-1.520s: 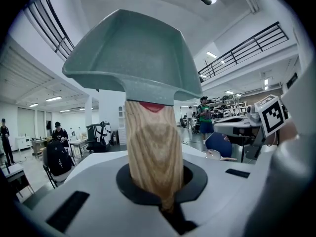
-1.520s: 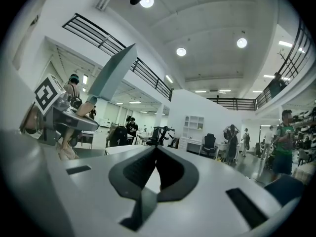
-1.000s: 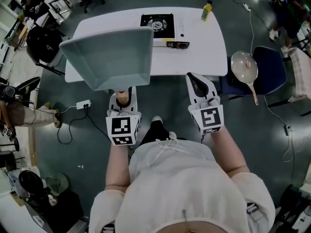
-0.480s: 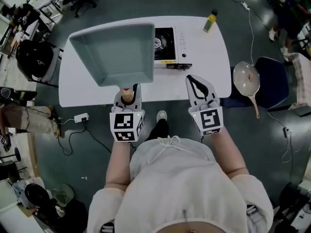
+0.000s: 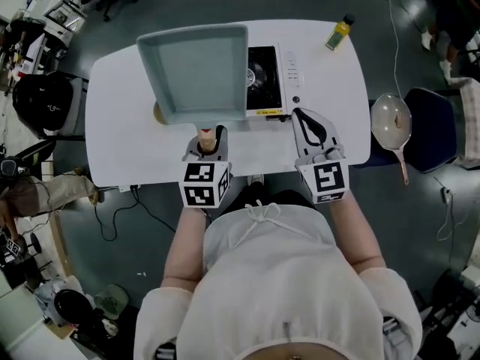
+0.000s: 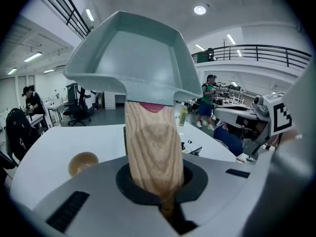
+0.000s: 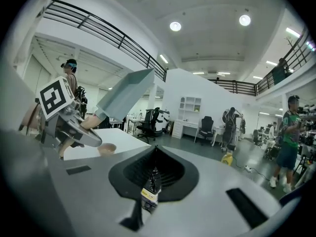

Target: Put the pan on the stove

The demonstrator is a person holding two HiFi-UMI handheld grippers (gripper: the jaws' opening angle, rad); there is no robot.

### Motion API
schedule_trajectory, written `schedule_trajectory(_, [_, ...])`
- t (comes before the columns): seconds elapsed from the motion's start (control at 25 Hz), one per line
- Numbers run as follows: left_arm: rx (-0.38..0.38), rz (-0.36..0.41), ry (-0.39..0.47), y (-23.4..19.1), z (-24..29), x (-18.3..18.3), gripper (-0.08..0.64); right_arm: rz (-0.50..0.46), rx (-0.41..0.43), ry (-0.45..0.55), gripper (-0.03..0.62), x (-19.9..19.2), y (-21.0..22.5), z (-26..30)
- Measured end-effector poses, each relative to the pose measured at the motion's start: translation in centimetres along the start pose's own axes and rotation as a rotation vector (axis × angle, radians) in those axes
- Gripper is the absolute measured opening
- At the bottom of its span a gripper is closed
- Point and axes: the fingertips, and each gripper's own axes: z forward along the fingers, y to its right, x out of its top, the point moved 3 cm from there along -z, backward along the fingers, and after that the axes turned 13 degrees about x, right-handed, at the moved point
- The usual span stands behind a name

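Observation:
A square grey-green pan (image 5: 199, 70) with a wooden handle (image 5: 208, 136) hangs above the white table (image 5: 120, 145); its right edge overlaps the left side of the portable gas stove (image 5: 268, 81). My left gripper (image 5: 212, 142) is shut on the handle. The left gripper view shows the handle (image 6: 153, 147) clamped between the jaws and the pan (image 6: 133, 53) tilted up beyond it. To the right of the pan, my right gripper (image 5: 307, 122) is shut and empty at the table's front edge, just below the stove. In the right gripper view the pan (image 7: 126, 95) appears at the left.
A yellow bottle (image 5: 339, 33) stands at the table's far right corner. A small round brown object (image 5: 158, 113) lies on the table left of the pan. A round pan (image 5: 393, 122) rests on a blue chair (image 5: 431, 126) to the right. Cables run over the floor.
Both grippers have moved forward to the table. The pan has travelled with the left gripper from the table's front left to over its middle, next to the stove.

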Motion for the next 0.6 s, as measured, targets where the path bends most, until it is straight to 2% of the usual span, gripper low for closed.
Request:
schedule_trajectory(0.28, [-0.046,-0.010,-0.156,1.7,4.5,-2.2,0.020,0.056,0.012,-0.053,0.006,-2.6,2.6,2.3])
schedule_trajectory(0.6, [-0.051,-0.050,-0.338,3.5,7.5,-4.2,0.020,0.110,0.088,-0.088,0.006,-3.6,5.2,4.2])
